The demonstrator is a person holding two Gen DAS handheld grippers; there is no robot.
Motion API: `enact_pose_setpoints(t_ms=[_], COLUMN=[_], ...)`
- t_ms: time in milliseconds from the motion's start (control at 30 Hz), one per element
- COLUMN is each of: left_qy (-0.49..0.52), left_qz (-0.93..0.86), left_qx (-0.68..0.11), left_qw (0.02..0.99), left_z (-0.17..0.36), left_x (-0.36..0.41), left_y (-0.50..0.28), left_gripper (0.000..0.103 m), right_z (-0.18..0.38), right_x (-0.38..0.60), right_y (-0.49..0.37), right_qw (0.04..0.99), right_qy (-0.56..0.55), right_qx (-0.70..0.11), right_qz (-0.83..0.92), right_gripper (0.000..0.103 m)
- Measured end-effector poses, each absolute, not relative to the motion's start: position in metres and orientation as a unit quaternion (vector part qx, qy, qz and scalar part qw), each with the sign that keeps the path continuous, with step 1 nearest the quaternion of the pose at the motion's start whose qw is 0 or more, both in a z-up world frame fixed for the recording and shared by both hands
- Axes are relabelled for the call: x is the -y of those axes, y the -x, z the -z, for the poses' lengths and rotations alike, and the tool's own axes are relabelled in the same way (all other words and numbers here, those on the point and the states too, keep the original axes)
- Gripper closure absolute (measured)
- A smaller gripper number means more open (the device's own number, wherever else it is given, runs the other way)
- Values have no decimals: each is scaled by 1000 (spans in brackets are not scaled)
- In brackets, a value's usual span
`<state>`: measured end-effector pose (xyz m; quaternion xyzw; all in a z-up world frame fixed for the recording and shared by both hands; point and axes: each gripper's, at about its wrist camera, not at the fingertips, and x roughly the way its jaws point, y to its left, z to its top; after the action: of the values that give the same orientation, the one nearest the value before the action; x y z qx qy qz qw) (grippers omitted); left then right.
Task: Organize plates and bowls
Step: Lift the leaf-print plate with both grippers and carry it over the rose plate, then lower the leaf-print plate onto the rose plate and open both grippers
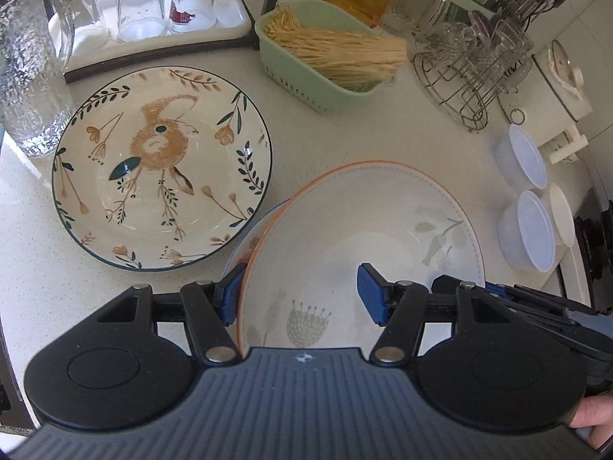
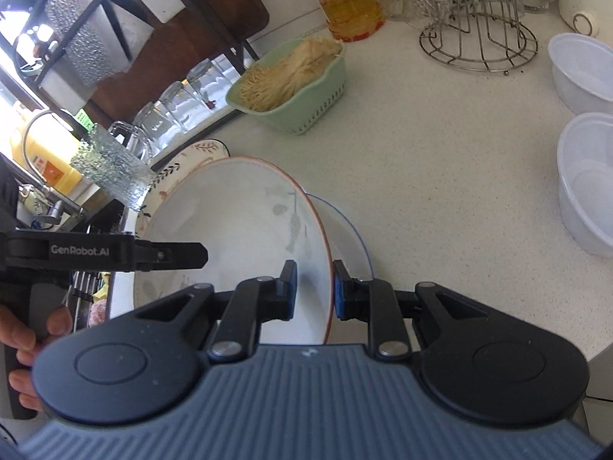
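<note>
Porcelain in play: orange-rimmed plate [image 1: 364,222] tilted up off the table [image 1: 383,130], toward the near edge, just right of the bird plate [image 1: 161,165] and leaning over a blue-rimmed plate [image 2: 346,230] underneath. Clenched hard on its right rim by the right tool [image 2: 314,287], one pad inside the bowl of the plate, one outside. Left tool [image 1: 300,293] released, jaws straddling the opposite rim with the outer pad close against it and the inner pad standing well clear.

Reads as stiff, glazed and fairly weighty, so probably slick under rubber pads and unforgiving if dropped or knocked against the plate below. Best taken at the rim, nowhere else thin enough to pinch. Likely wants to swing from a one-sided grip; a second pinch straight across should steady it. Worth lowering flat and gently, avoiding a rim-to-rim clink.
</note>
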<state>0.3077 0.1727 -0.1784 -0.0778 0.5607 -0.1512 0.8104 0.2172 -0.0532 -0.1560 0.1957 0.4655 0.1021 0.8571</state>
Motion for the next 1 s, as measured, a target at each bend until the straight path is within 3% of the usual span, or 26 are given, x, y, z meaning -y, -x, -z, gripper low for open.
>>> enact_pose_setpoints(t_ms=[633,1000], left_qy=[61,185], left_qz=[140,110], left_qx=[-574,-591], left_qw=[805,777], left_z=[194,198], left_x=[-167,-195], left_y=[-317,-329], left_gripper=[37,38], right_z=[170,173], right_x=[54,54], right_y=[-224,-231], right_qw=[855,852], right_qy=[-192,-203], right_qx=[-471,-473], right_qz=[-100,-100], right_gripper=[81,81])
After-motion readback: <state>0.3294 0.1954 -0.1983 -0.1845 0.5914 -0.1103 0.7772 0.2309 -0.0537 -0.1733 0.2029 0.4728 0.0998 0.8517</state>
